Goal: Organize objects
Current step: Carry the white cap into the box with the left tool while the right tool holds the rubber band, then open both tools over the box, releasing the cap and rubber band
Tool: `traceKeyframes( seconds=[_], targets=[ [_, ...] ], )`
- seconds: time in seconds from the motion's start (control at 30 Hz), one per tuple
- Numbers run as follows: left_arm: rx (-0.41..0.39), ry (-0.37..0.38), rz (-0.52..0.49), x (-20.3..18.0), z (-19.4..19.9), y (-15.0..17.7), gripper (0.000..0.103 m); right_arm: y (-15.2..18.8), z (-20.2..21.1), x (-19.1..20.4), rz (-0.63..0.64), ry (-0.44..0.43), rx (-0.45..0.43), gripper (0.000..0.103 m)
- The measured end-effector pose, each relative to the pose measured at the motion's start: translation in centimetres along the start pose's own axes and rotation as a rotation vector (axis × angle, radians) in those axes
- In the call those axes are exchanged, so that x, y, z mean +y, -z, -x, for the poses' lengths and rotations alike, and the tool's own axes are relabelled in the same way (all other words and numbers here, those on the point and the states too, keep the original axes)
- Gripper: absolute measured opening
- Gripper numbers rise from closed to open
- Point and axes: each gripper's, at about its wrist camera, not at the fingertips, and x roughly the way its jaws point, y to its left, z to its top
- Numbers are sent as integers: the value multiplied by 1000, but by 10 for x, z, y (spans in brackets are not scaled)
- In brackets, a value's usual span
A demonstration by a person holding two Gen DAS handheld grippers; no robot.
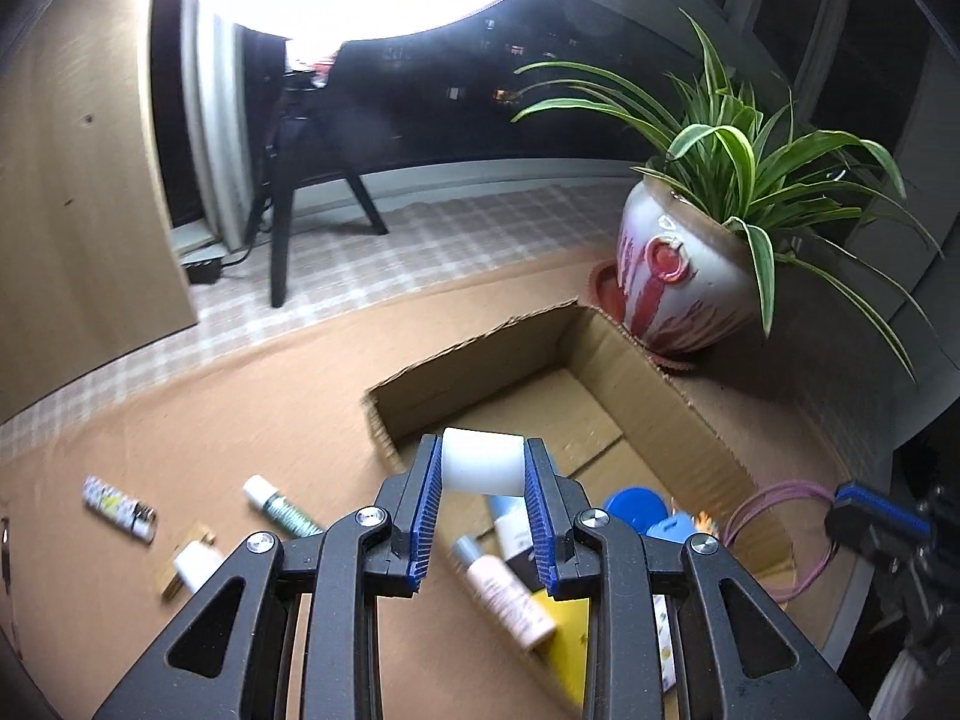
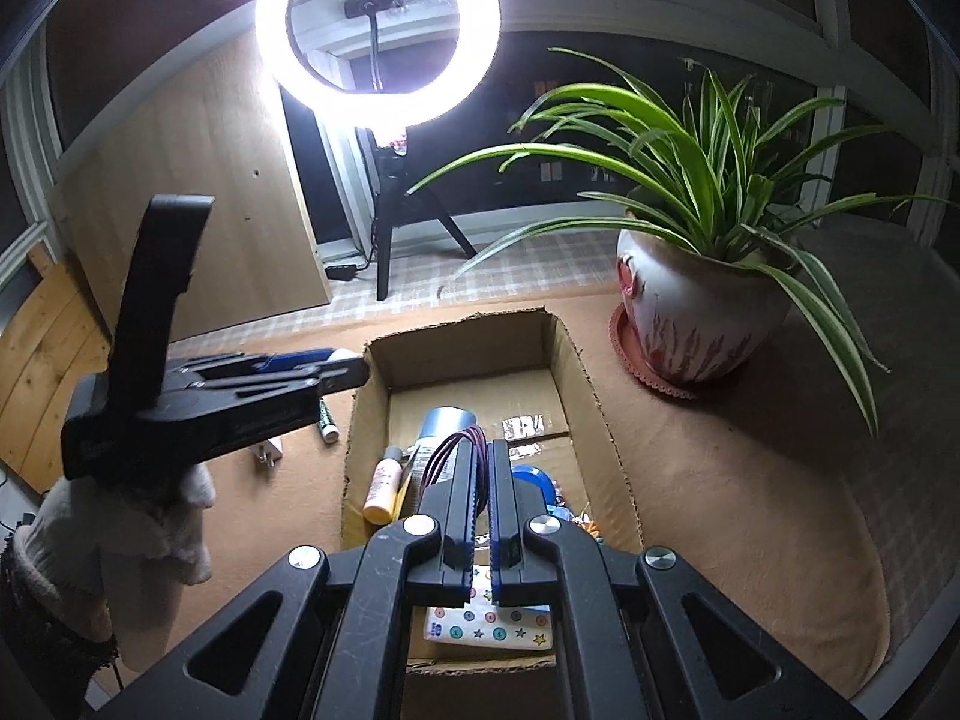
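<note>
My left gripper (image 1: 482,444) is shut on a white cylindrical container (image 1: 480,471), held just above the near left corner of an open cardboard box (image 1: 630,372). In the box lie a pink bottle (image 1: 510,594), a blue lid (image 1: 636,507) and a yellow item (image 1: 570,618). The right wrist view shows my right gripper (image 2: 483,450) shut on a looped purple cord (image 2: 447,450) above the box (image 2: 456,348), over a patterned packet (image 2: 486,624). The left gripper (image 2: 360,369), held by a gloved hand (image 2: 120,516), hovers at the box's left rim.
On the brown tabletop left of the box lie a lighter (image 1: 120,507), a green-and-white tube (image 1: 279,507) and a small white item on a wooden block (image 1: 192,567). A potted spider plant (image 2: 702,312) stands right of the box. A ring light (image 2: 378,36) on a tripod stands behind.
</note>
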Motion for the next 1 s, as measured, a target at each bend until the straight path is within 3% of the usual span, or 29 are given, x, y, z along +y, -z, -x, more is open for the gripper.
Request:
traceKeyframes(
  seconds=[0.17,0.2,0.23,0.27,0.3,0.33,0.7,1.0],
  targets=[
    [-1,9,-17,-13,-15,-10,32,-1,-8,-9,-24,-3,14,3],
    [6,16,-20,-16,-18,-11,46,-1,-9,-11,-31,-10,13,7],
    [18,20,-19,-18,-20,-12,57,-1,-11,-12,-33,-26,29,13],
    [19,17,-15,-19,-20,-12,74,-1,-12,-13,-39,-31,36,36],
    [7,14,-17,-20,-18,-12,76,-1,-11,-14,-45,-32,27,61],
    [-9,10,-26,-20,-16,-12,76,0,-8,-15,-51,-28,3,67],
    [5,-20,-26,3,1,5,76,8,-9,-17,-107,-59,27,68],
    [61,-116,94,82,1,29,75,24,-3,-13,-139,-80,52,68]
  ],
)
